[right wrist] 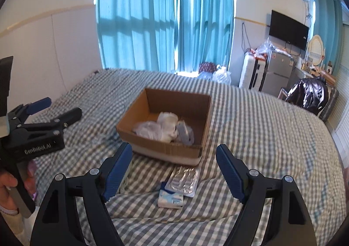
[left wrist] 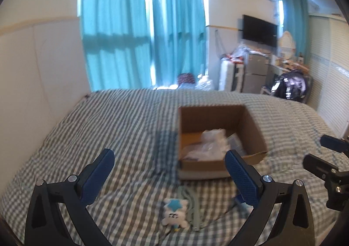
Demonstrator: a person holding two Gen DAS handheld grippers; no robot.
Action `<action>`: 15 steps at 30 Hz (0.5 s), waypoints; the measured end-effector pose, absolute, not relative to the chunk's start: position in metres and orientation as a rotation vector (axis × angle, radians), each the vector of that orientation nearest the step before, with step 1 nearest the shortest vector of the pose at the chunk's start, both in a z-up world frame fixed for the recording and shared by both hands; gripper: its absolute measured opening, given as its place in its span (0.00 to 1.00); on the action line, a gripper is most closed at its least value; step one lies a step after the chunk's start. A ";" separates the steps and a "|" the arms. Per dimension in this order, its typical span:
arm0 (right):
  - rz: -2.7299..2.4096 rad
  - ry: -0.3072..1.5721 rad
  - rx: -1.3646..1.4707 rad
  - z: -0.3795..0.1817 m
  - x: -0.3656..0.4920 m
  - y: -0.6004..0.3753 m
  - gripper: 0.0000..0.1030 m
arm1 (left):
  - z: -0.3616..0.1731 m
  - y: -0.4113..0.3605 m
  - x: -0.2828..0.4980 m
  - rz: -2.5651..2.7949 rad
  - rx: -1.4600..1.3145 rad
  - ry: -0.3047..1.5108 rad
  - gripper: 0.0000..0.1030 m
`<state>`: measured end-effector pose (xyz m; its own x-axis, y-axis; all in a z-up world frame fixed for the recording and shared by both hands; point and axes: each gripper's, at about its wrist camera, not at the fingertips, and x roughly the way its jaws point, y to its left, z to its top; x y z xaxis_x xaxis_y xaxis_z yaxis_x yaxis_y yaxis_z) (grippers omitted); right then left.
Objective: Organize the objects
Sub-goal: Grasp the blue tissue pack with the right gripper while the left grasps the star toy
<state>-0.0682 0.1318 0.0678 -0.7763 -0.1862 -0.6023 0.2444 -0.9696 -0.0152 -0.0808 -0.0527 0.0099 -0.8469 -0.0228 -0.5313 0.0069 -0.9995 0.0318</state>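
An open cardboard box [right wrist: 139, 119] sits mid-bed with crumpled clear plastic bags [right wrist: 165, 128] inside. In front of it lie a blister pack [right wrist: 185, 180] and a small blue-and-white packet [right wrist: 171, 199]. My right gripper [right wrist: 174, 149] hovers open above them, with nothing between its blue pads. In the left wrist view, a small white plush toy with a blue star [left wrist: 174, 215] and a pale green strip [left wrist: 193, 209] lie near the box [left wrist: 255, 128]. My left gripper [left wrist: 170, 155] is open and empty above the toy.
The checked bed cover [right wrist: 261, 137] spreads around the box. A padded white wall [left wrist: 32, 71] runs along the left and teal curtains [right wrist: 163, 17] hang behind. A person's hand [right wrist: 8, 182] holds the left gripper [right wrist: 61, 106]. The right gripper [left wrist: 318, 150] shows at the edge.
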 end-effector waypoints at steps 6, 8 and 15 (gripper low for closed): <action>-2.692 0.138 1.102 0.000 -0.100 0.130 0.77 | -0.058 -0.066 -0.100 -2.942 1.022 0.069 1.00; -2.672 0.139 1.177 -0.024 -0.109 0.130 0.77 | -0.081 -0.066 -0.107 -2.918 1.095 0.062 1.00; -2.505 0.111 1.502 -0.107 -0.124 0.121 0.77 | -0.141 -0.064 -0.126 -2.808 1.338 0.054 0.99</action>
<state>-0.1235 0.1212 -0.1072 -0.4543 -0.1475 -0.8785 0.2249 -0.9732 0.0472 -0.1259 -0.0642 -0.1411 -0.6296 -0.0132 -0.7768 0.0429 -0.9989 -0.0178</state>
